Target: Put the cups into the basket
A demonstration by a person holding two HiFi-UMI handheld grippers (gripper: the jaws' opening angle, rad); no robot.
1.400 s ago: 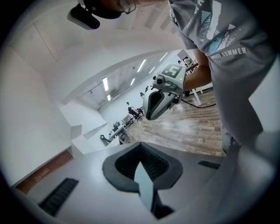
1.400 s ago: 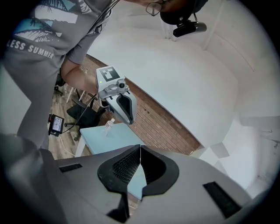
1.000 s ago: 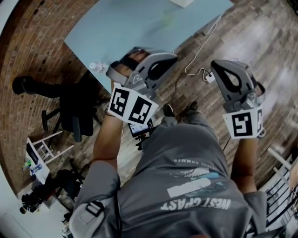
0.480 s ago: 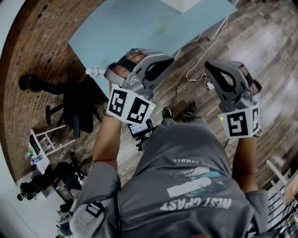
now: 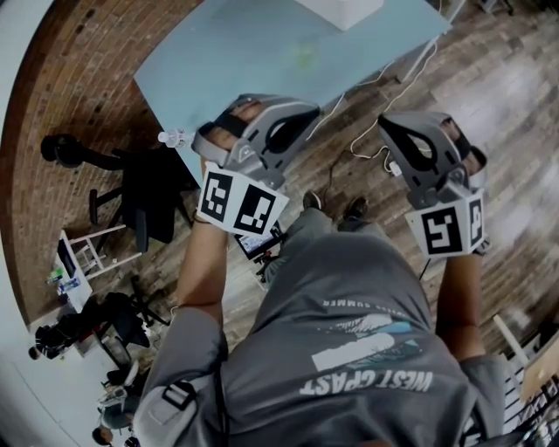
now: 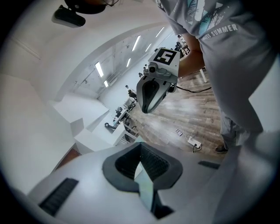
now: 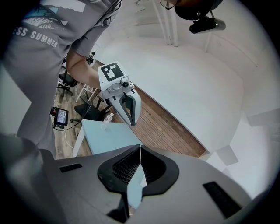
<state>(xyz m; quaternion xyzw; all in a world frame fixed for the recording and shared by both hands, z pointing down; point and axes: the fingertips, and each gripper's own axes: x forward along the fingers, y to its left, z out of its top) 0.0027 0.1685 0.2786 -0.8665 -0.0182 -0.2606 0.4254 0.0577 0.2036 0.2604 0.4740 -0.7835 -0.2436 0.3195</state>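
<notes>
While you stand on the wooden floor a little back from the light blue table, you hold both grippers out in front of you, well apart from each other and above the floor, not over the table. Your left gripper has its jaws pressed together tip to tip, with nothing between them. Your right gripper is the same: jaws closed on each other and empty. A clear water bottle stands at the table's near corner, with a black office chair just beside that corner. A white cable trails over the floor between your two grippers. On the table top lies a pale greenish spot, too small to tell whether it is a cup. At the table's far edge sits a white boxy thing, cut off by the frame; whether it is the basket cannot be told.
</notes>
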